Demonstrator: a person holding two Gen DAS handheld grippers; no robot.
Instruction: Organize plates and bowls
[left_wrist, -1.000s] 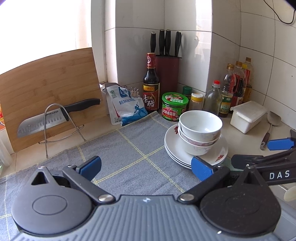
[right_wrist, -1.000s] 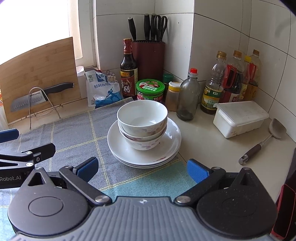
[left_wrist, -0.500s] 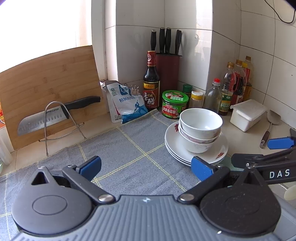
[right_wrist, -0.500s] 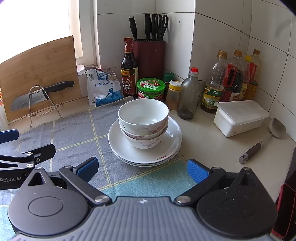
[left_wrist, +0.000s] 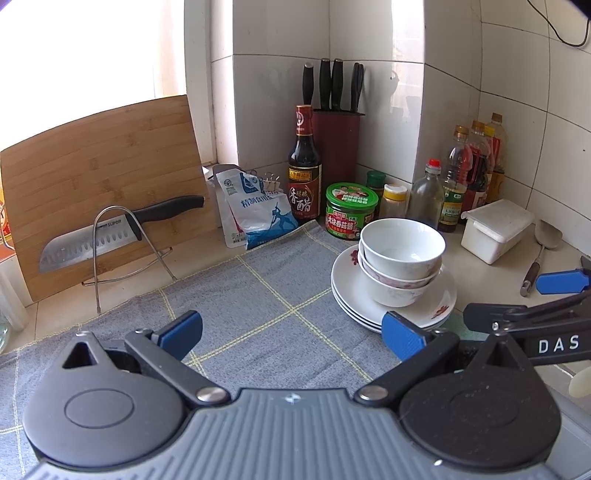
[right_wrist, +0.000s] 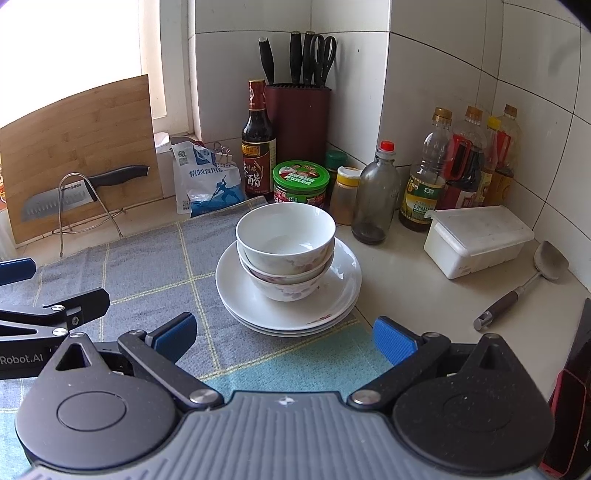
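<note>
Both claws are hovering low over the desk, empty. The left claw (left_wrist: 291, 332) is holding its blue pads wide apart above the grey checked cloth (left_wrist: 258, 295), nothing between them. The right claw (right_wrist: 284, 336) is likewise spread wide, gripping nothing, and is facing the crockery head-on.

The bowls (right_wrist: 286, 251) are sitting nested, one inside another, at least two and possibly a third, upright, on top of the plates (right_wrist: 340, 295). The plates are lying stacked flat, about three by the rims showing, at the right edge of the cloth, just in front of the green-lidded jar (right_wrist: 301, 181). In the left wrist view the same pile is appearing to the right of centre, bowls (left_wrist: 402, 254) over plates (left_wrist: 347, 288), with the right claw's arm crossing in from the right.

Judgement on progress: the sorting is looking essentially finished. Everything of the task's kind in view is gathered into one tidy pile, like with like, and no stray plate or bowl is showing elsewhere on the desk. What is left, if anything, is moving the pile to a storage place, but none is showing in either view. Neither claw is touching the pile.
</note>
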